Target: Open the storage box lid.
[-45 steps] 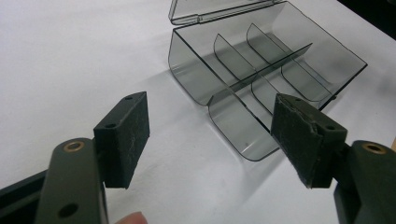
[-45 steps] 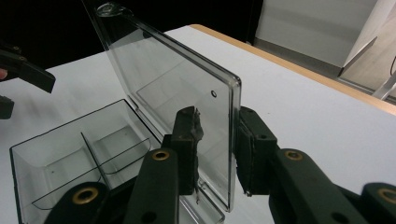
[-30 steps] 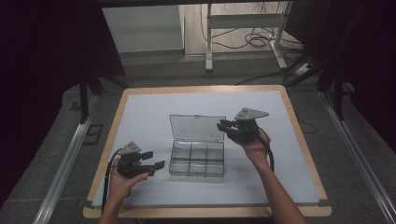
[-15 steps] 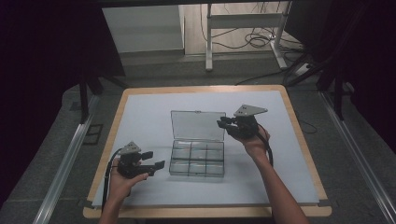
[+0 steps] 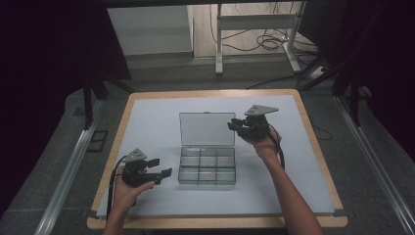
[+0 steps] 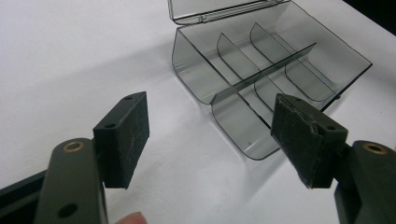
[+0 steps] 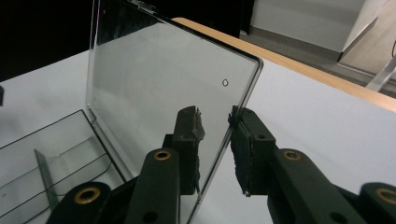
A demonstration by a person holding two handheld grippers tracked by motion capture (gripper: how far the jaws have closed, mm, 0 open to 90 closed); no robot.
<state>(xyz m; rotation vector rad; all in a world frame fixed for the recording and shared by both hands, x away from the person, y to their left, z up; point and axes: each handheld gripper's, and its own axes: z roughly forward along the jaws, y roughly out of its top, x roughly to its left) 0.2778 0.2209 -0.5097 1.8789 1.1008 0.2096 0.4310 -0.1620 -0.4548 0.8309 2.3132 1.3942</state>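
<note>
The clear smoky plastic compartment box (image 5: 207,165) sits mid-desk (image 5: 147,122), its thin lid (image 7: 163,93) raised. The right claw (image 7: 215,140) straddles the lid's free edge, nearly closed, whether pinching I cannot tell. The left claw (image 6: 210,135), left of the box, gapes empty. The box looks light, stiff, slippery and crackable; grip edges gently.

My left gripper (image 5: 157,168) hovers near the table's front-left corner, jaws spread wide with nothing between them, my hand (image 5: 128,188) cupped under its body. My right gripper (image 5: 235,124) is lifted toward the table's right side, forearm stretched forward from the front edge, jaws nearly together with the box lid's (image 7: 159,88) edge between the pads (image 7: 190,140).
</note>
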